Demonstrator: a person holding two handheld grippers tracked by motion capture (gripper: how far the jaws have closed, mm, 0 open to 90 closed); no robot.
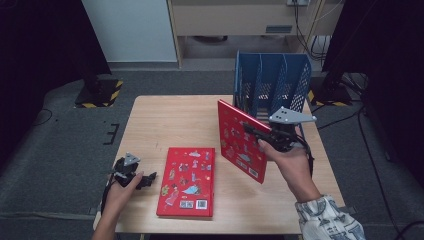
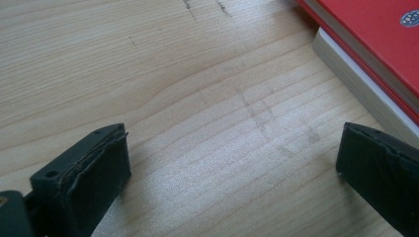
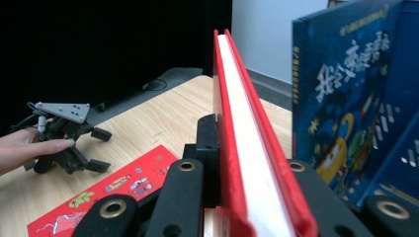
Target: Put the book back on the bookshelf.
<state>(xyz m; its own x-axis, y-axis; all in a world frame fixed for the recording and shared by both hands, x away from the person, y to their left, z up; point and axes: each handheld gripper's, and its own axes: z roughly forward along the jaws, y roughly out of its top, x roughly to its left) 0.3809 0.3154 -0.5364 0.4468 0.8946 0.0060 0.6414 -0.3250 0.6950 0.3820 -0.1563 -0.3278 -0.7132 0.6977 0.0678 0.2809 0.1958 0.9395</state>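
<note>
A red picture book (image 1: pixel 241 141) stands upright above the table, held by its edge in my right gripper (image 1: pixel 260 134), which is shut on it; its page edge (image 3: pixel 247 148) runs between the jaws in the right gripper view. A second red book (image 1: pixel 188 181) lies flat near the table's front edge, and its corner (image 2: pixel 375 54) is close to my left gripper. My left gripper (image 1: pixel 147 180) rests open on the wood just left of that flat book, with nothing between its fingers (image 2: pixel 94 177). A blue file rack (image 1: pixel 270 82) stands behind the held book, with a blue book (image 3: pixel 341 98) inside it.
The wooden table (image 1: pixel 165 120) has bare wood at the back left. Black stands with yellow-striped bases (image 1: pixel 97 92) sit on the grey floor behind the table. Cables (image 1: pixel 360 130) trail at the right side.
</note>
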